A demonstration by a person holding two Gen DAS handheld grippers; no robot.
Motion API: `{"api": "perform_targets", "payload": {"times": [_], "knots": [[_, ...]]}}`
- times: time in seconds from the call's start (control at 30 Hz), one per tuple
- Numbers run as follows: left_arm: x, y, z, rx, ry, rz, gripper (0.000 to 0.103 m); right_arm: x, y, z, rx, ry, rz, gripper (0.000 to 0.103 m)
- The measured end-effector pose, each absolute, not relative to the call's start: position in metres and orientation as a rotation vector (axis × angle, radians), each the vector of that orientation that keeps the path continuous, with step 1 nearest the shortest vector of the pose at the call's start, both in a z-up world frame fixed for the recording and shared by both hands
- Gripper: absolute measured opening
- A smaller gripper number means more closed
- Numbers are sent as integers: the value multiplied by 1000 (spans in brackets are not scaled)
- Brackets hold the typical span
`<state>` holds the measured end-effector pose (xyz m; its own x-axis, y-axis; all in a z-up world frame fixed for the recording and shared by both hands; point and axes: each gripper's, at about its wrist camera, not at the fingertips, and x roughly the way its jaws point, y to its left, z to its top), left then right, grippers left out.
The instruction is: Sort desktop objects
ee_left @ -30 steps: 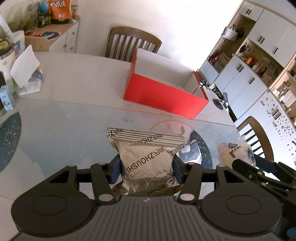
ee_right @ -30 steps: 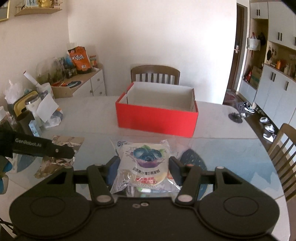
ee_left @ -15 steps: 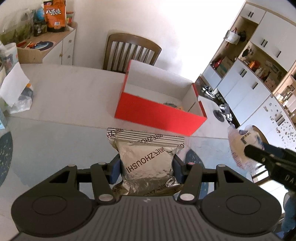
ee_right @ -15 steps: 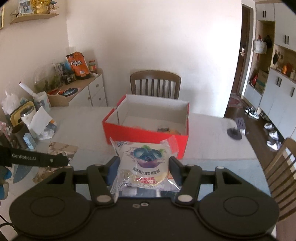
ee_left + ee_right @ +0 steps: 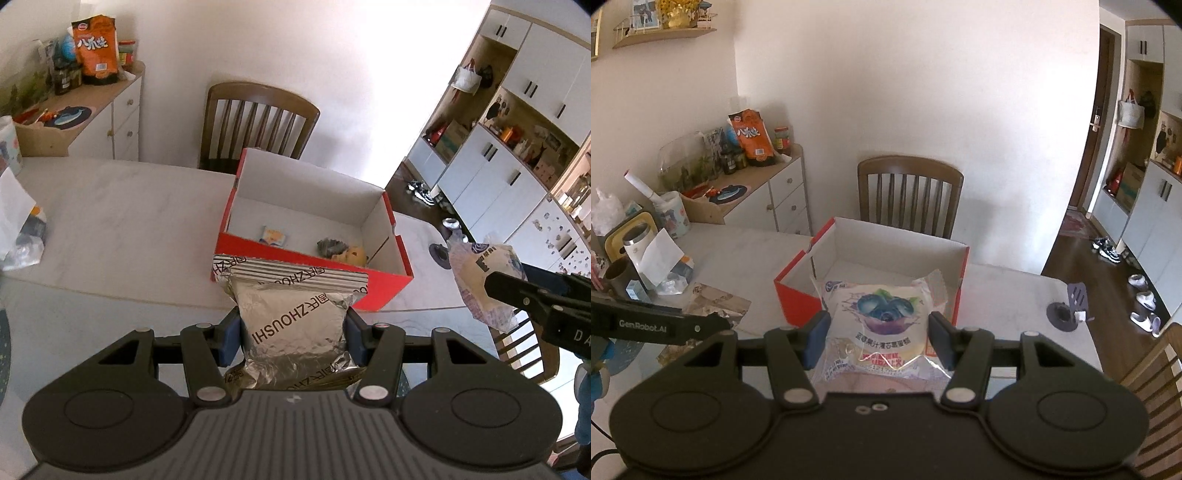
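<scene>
The left gripper (image 5: pixel 293 334) gripped a foil pouch (image 5: pixel 291 325) between its blue fingers (image 5: pixel 229 334); the pouch stood upright above the tabletop (image 5: pixel 122 236), its sealed top edge overlapping the near wall of the red box (image 5: pixel 369 291) in the left wrist view; the box sat on the tabletop in front of a chair (image 5: pixel 258 125); a small packet (image 5: pixel 274 236) and a dark and tan item (image 5: pixel 341 251) lay on the box floor; the right gripper (image 5: pixel 878 338) gripped a cake packet (image 5: pixel 882 325) with a blueberry print, both fingers (image 5: pixel 940 339) pressed on its sides; the packet hung over the near edge of the box (image 5: pixel 798 299); a cabinet (image 5: pixel 779 199) stood far left.
</scene>
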<state>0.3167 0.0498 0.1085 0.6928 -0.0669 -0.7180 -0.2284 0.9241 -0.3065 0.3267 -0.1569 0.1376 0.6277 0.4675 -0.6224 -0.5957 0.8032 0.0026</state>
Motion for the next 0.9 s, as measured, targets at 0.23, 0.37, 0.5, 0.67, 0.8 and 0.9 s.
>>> {"api": "perform_targets", "payload": {"times": [0.23, 0.37, 0.5, 0.67, 0.8, 0.9], "knots": [[343, 46, 101, -376, 822, 101, 55, 359, -157, 136, -201, 663, 630, 58], [359, 46, 98, -363, 831, 111, 55, 378, -158, 132, -191, 679, 636, 58], [375, 45, 97, -348, 836, 115, 55, 398, -157, 127, -181, 695, 645, 58], [396, 42, 98, -314, 840, 101, 55, 420, -153, 124, -169, 705, 658, 58], [414, 41, 98, -291, 851, 97, 55, 436, -147, 118, -173, 718, 664, 58], [429, 40, 95, -283, 864, 99, 55, 447, -141, 113, -187, 732, 670, 58]]}}
